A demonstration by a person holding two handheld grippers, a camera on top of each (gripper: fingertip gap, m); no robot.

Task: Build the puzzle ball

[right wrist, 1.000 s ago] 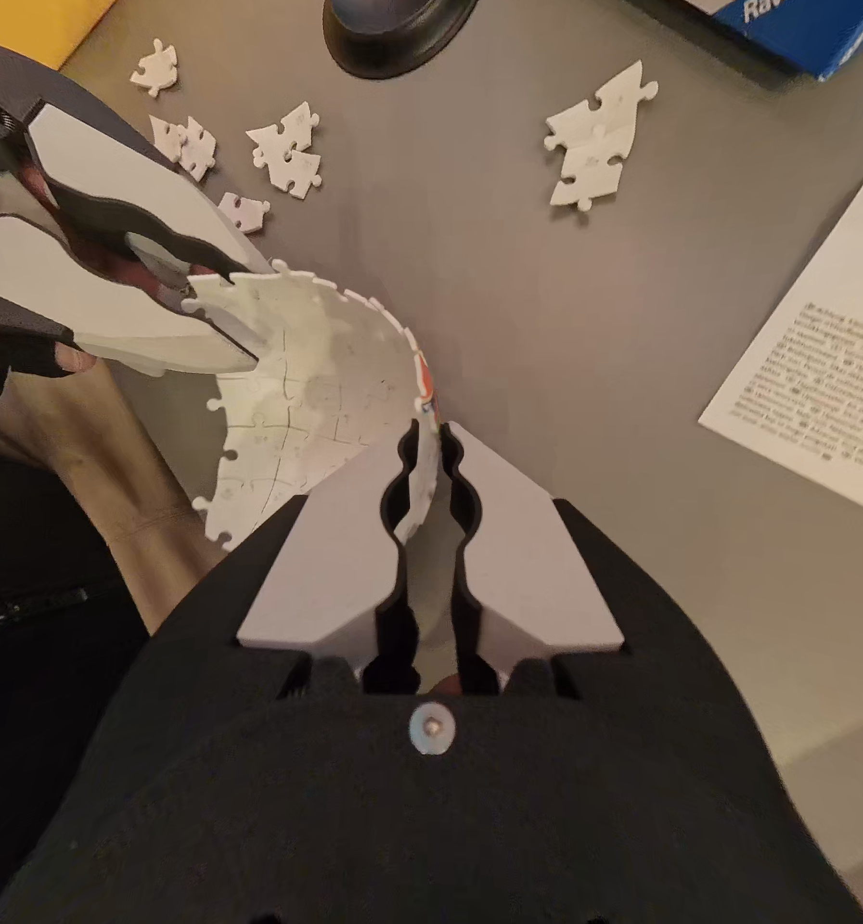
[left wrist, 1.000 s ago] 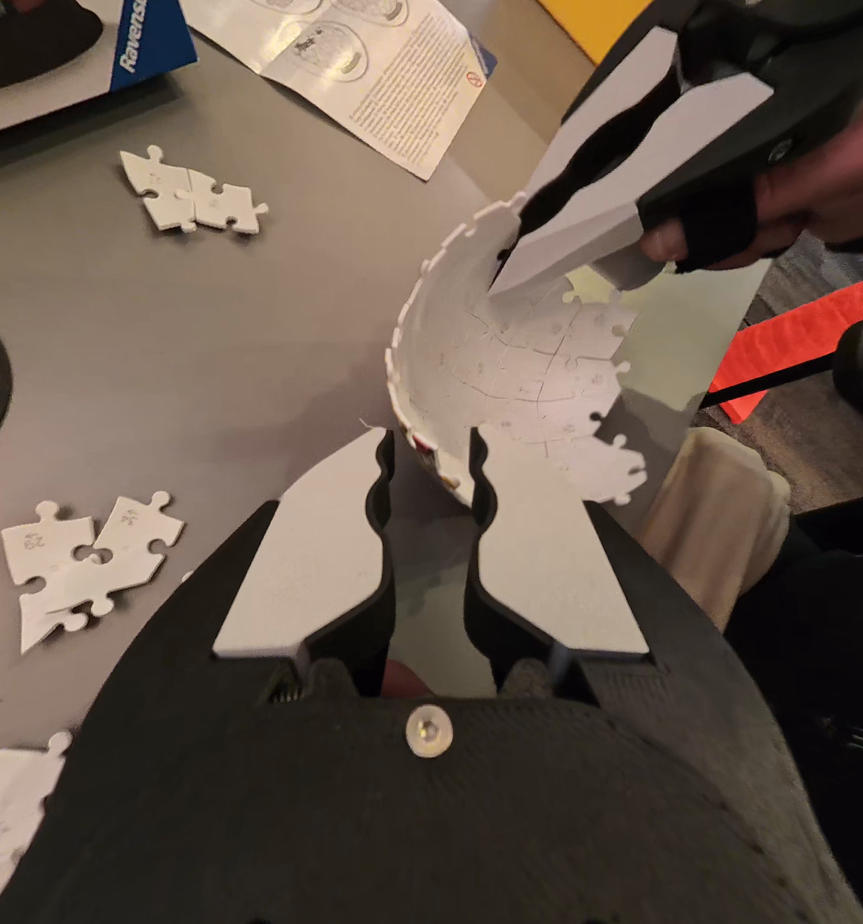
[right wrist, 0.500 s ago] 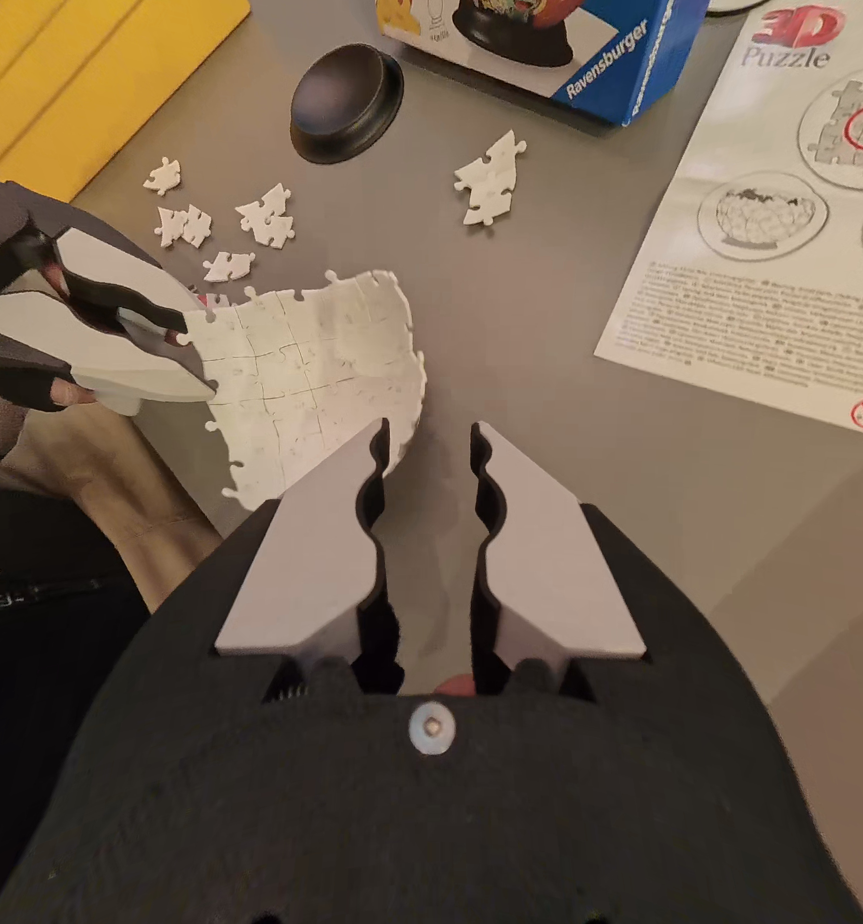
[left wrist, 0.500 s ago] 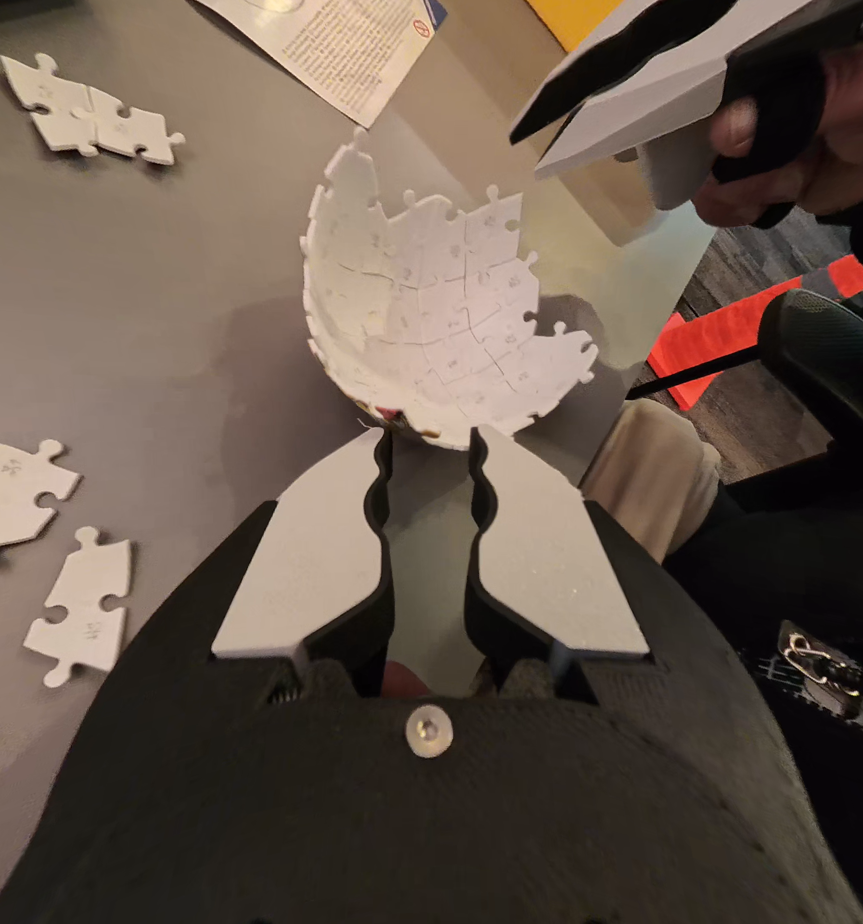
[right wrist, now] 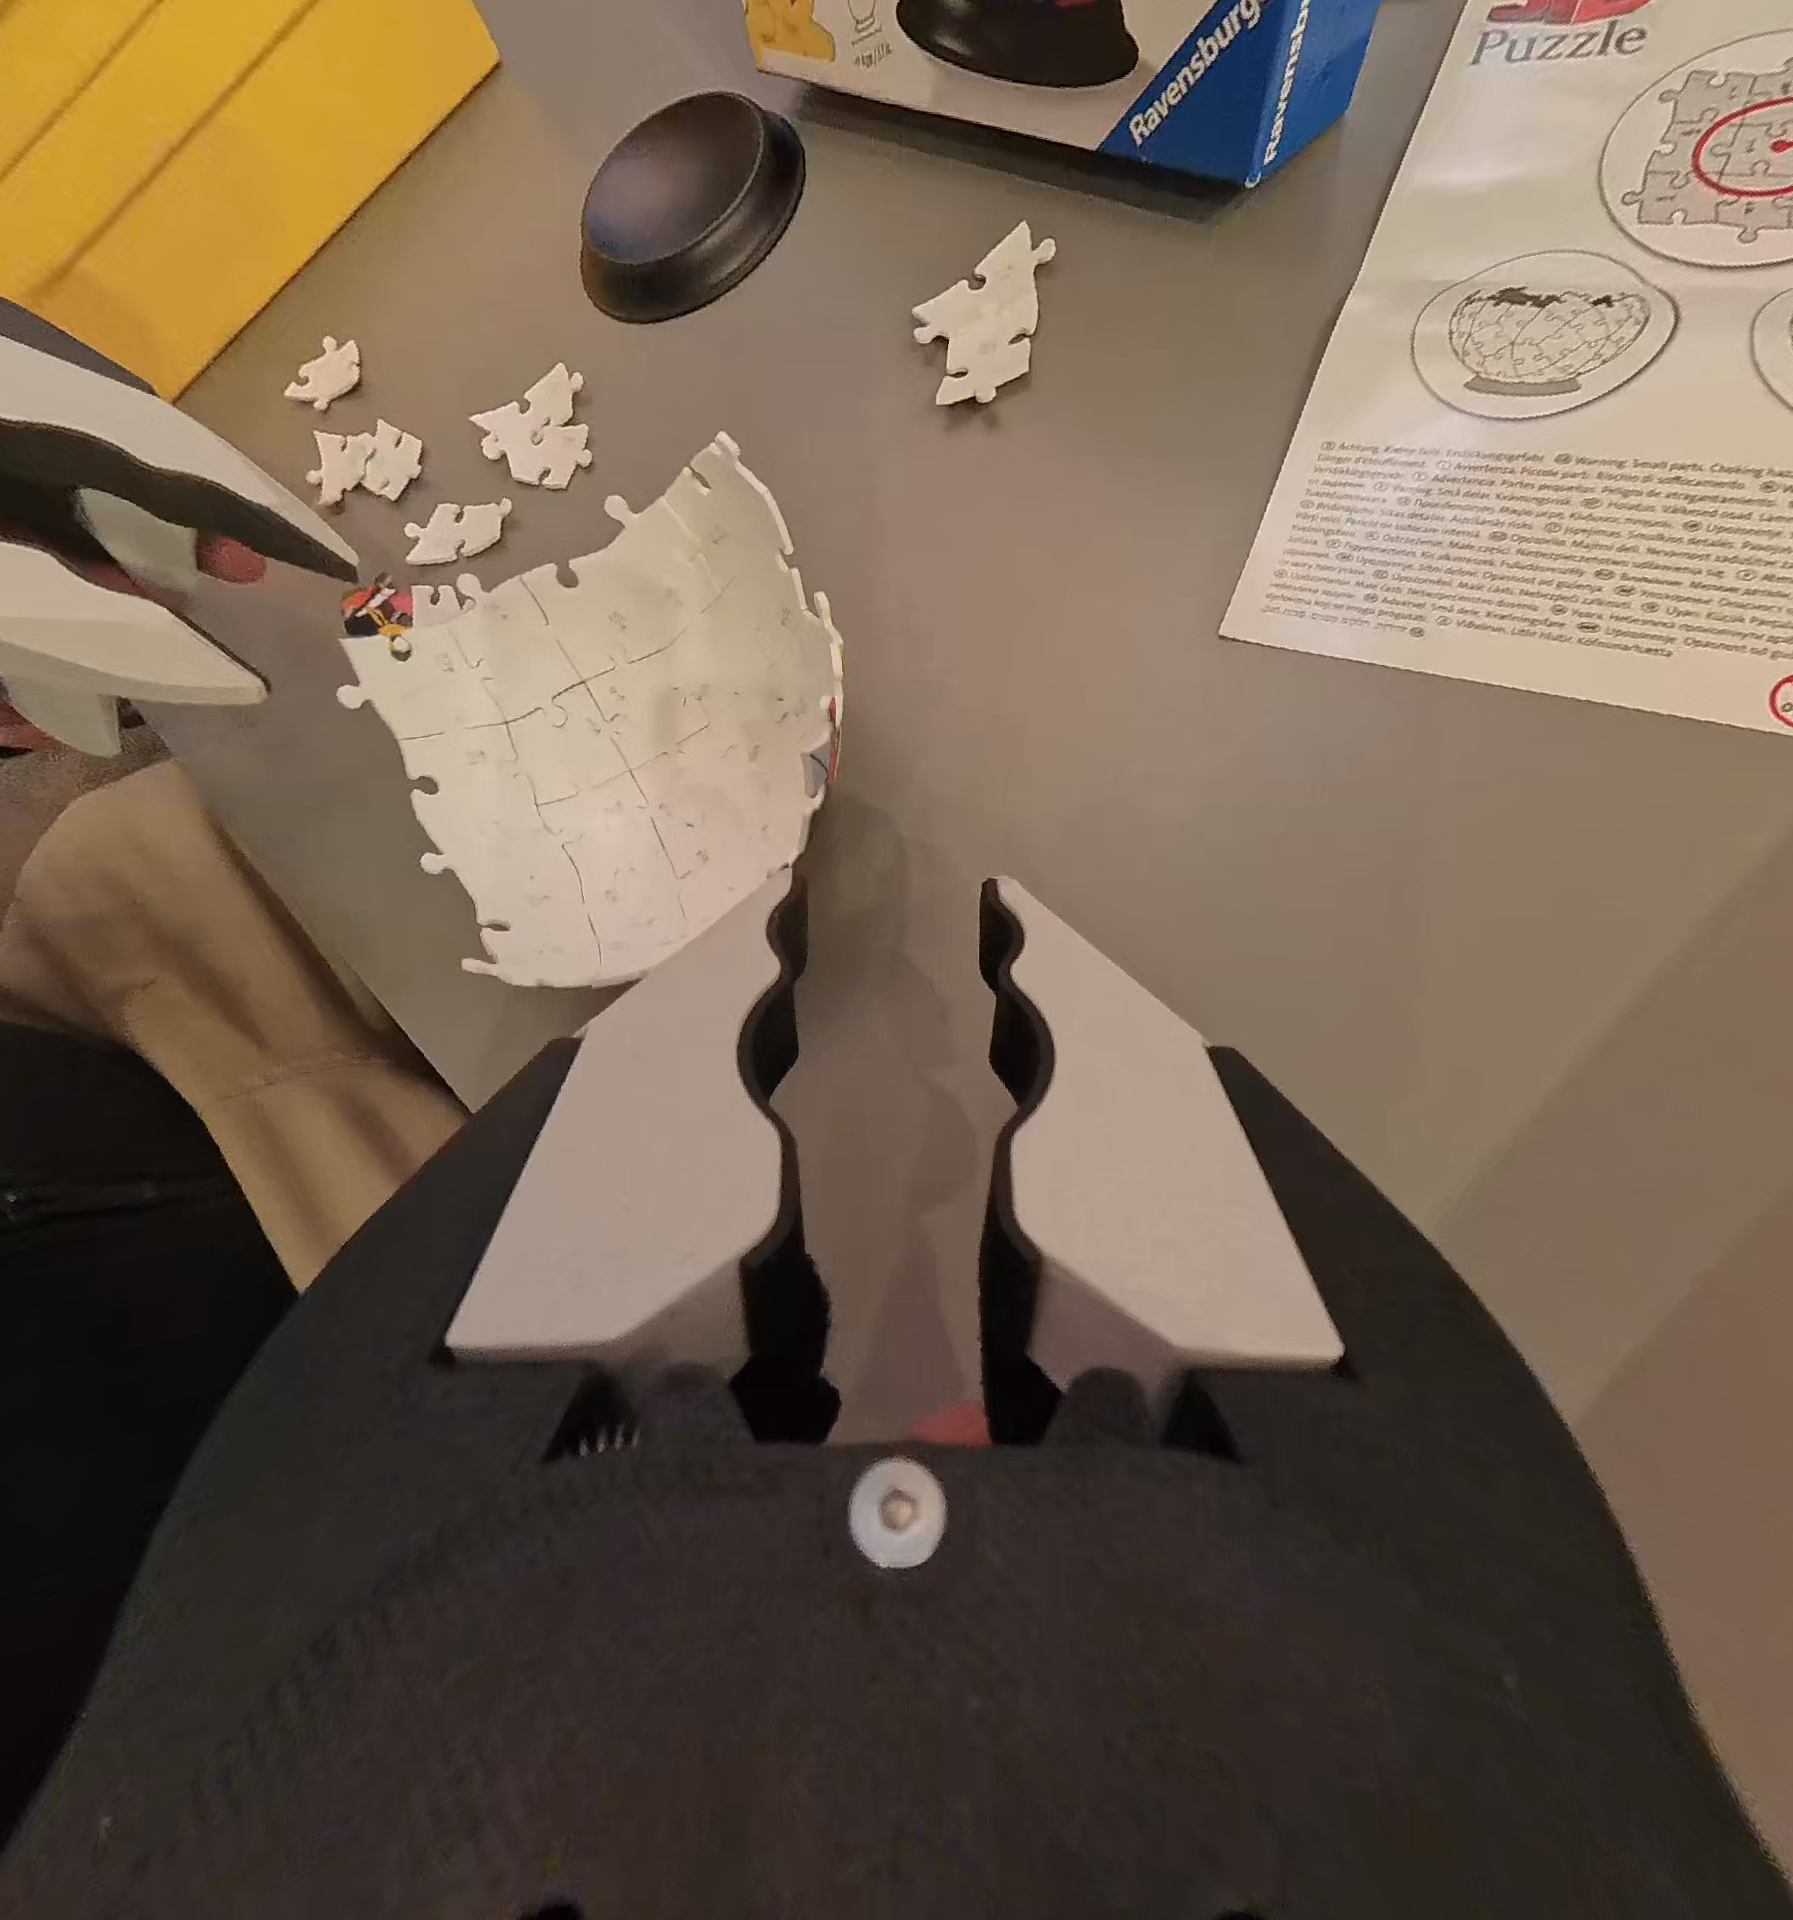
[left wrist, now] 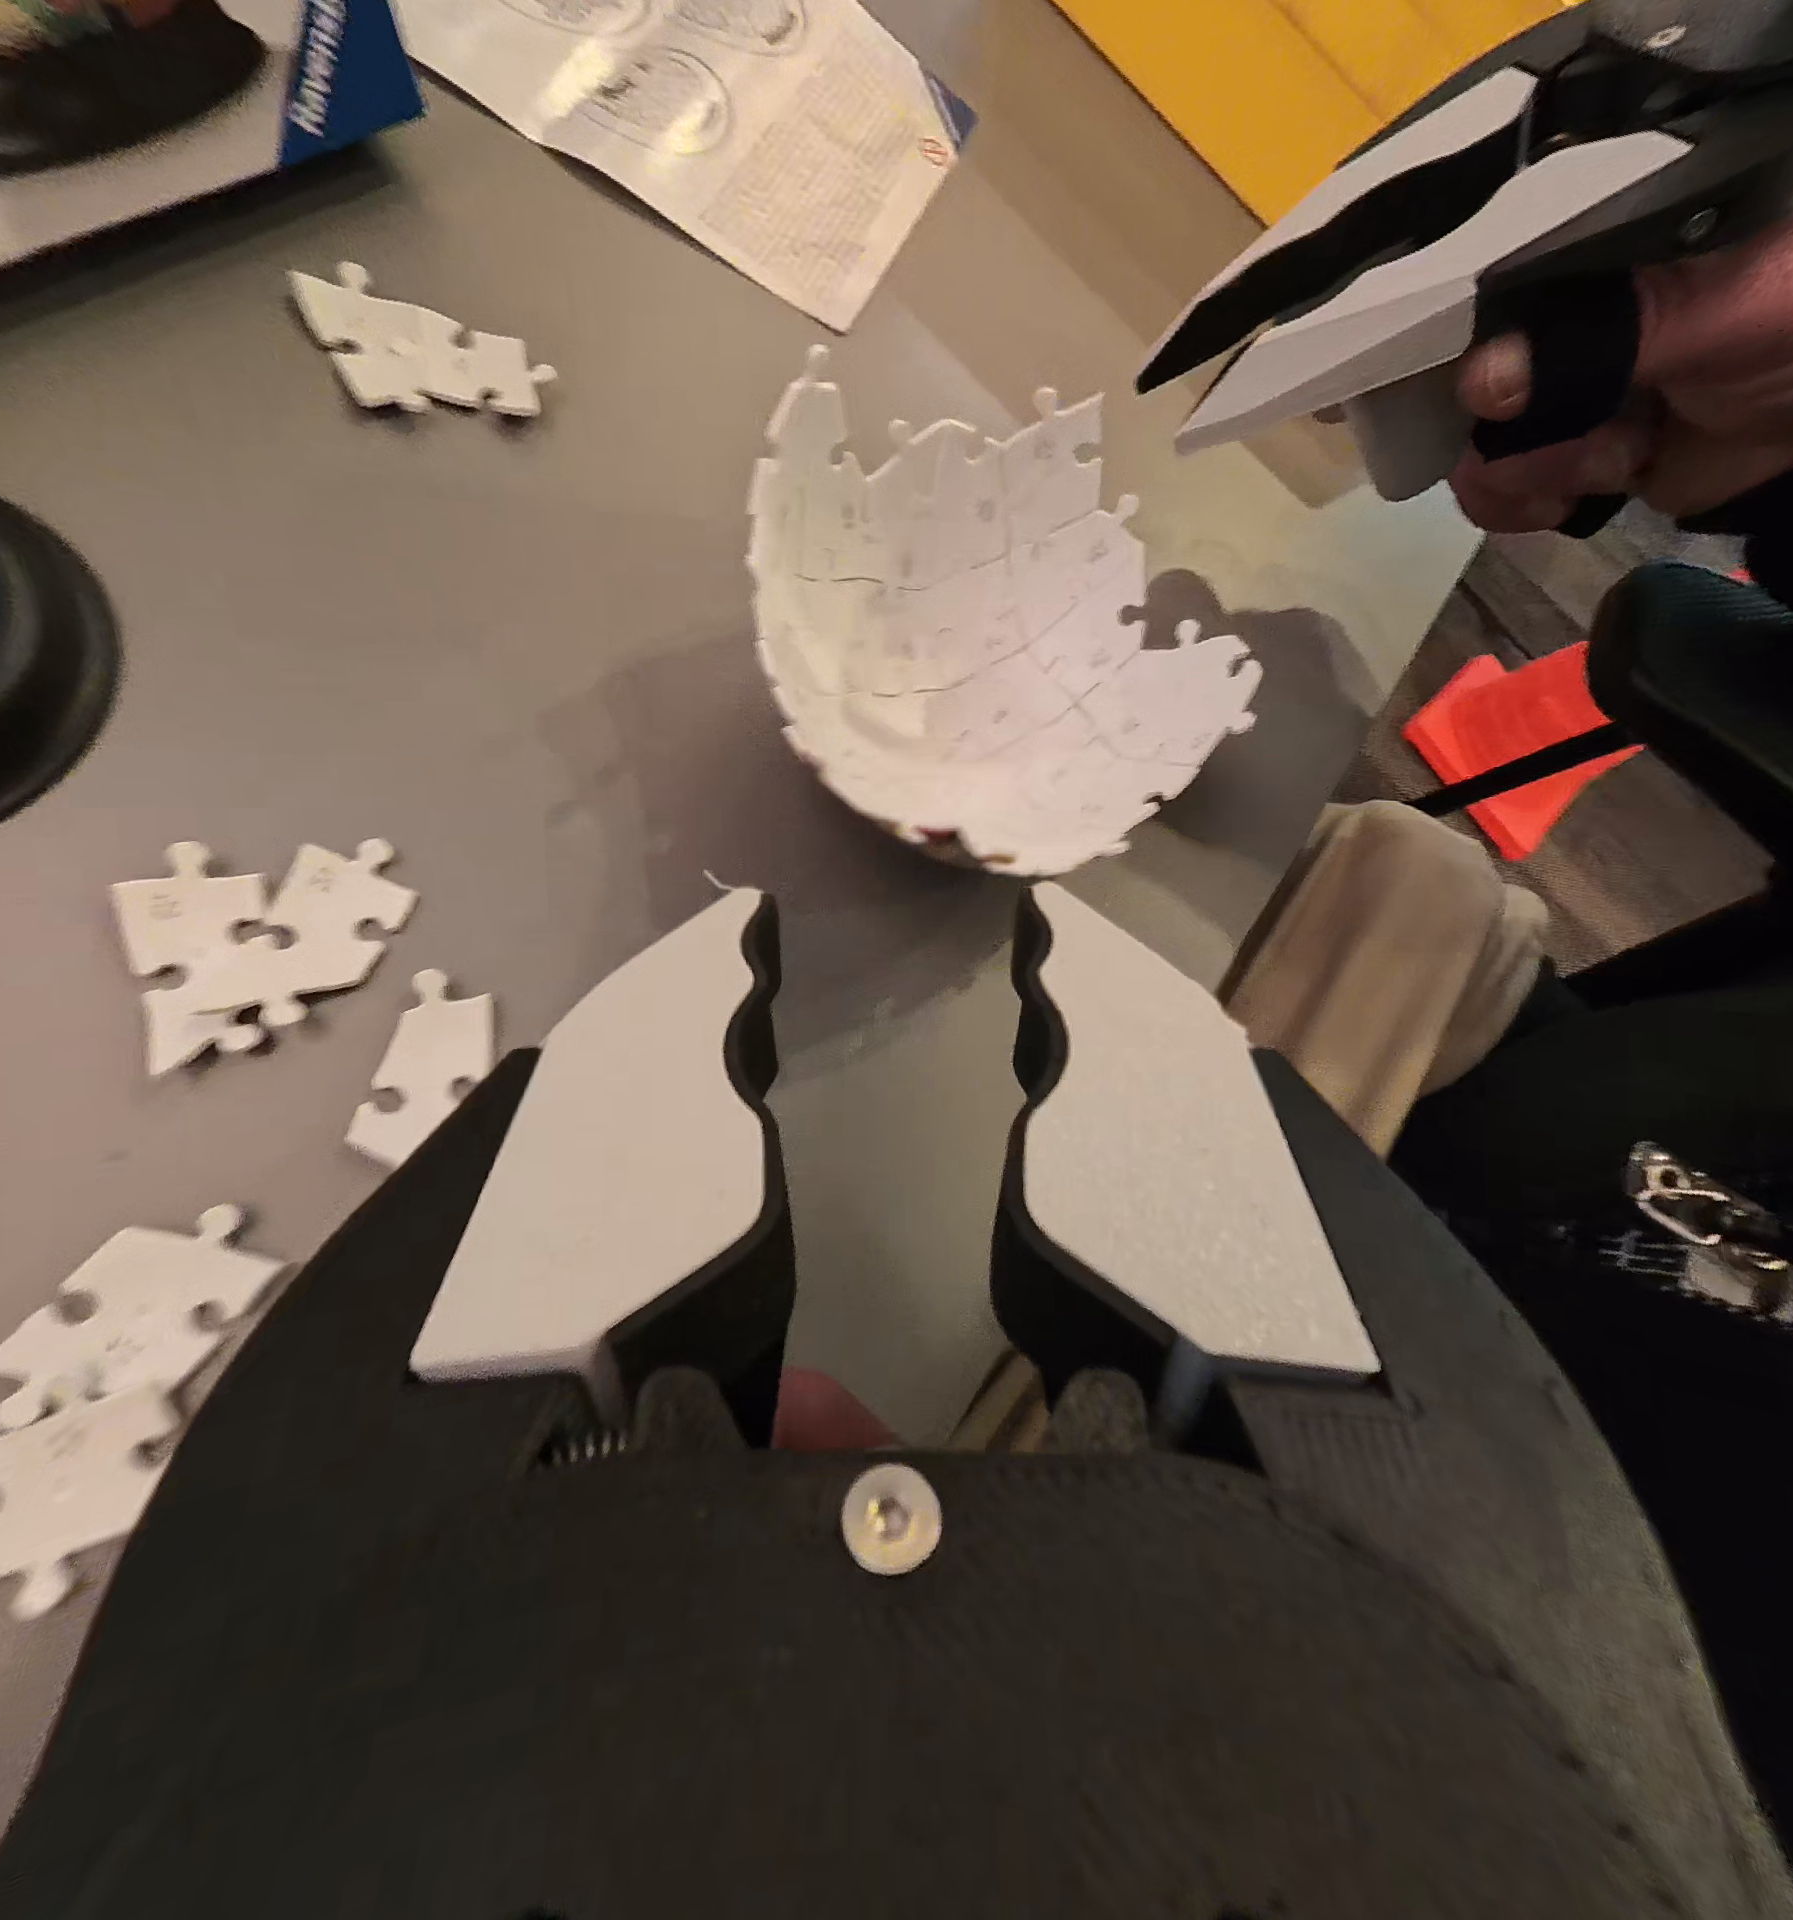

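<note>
Now | L gripper fingers apart, empty | R gripper fingers apart, empty | half-built puzzle ball free on table

A grey table carries the half-built puzzle shell just ahead-left of the right gripper, loose white pieces scattered beyond it, a black round stand and blue box farther ahead, an instruction sheet to its right
</note>
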